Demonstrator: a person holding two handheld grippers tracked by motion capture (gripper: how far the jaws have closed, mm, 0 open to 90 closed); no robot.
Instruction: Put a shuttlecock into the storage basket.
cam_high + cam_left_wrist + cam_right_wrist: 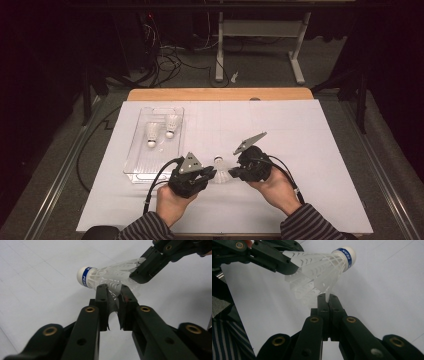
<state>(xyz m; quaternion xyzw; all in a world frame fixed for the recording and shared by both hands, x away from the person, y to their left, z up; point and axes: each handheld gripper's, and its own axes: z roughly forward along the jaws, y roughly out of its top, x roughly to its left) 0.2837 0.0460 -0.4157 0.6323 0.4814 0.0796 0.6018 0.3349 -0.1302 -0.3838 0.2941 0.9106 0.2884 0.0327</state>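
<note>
A white shuttlecock (219,169) with a blue band round its cork hangs just above the white sheet, between both grippers. In the left gripper view my left gripper (113,288) is shut on the near rim of the shuttlecock's (110,277) skirt, cork pointing left. My right gripper (141,273) pinches the skirt's far edge there. The right gripper view has my right gripper (327,298) shut on one vane of the shuttlecock (324,267), with the left gripper (288,267) clamped on the opposite rim. From above, left gripper (212,173) and right gripper (232,173) meet tip to tip.
A clear plastic tray (131,165) lies at the left of the white sheet (300,150), holding two more shuttlecocks (152,134) (171,125). The wooden table edge (220,94) runs along the back. Cables and a desk frame stand on the floor beyond.
</note>
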